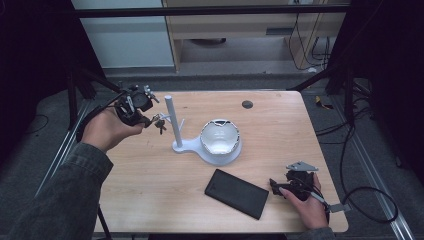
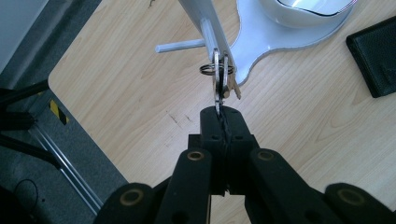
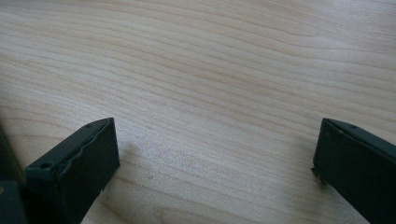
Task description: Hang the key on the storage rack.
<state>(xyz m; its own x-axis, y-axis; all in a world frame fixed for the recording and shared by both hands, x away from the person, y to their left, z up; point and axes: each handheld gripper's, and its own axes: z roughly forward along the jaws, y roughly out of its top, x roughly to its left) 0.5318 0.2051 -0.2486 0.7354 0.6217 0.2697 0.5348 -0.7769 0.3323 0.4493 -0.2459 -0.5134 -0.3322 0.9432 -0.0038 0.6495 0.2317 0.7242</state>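
I see my left hand-held gripper (image 1: 145,120) raised at about ten o'clock over the bench (image 1: 150,175), forearm reaching in from the lower left, its jaws pressed together on a bunch of keys (image 1: 160,123). In the left gripper view the keys (image 2: 222,81) stand on edge, silver, strung on a dark split ring that sits at a short peg of the white stand (image 2: 261,42). That stand (image 1: 181,142) has an upright post and a round dish (image 1: 220,138) with a dark-edged rim, near the bench's centre.

My right hand-held gripper (image 1: 274,186) lies low at about four o'clock, hand wrapped round it, jaws spread wide over bare wood in the right gripper view. Just beside it, toward nine o'clock, lies a flat black wallet (image 1: 236,193).

I can read no writing on anything.
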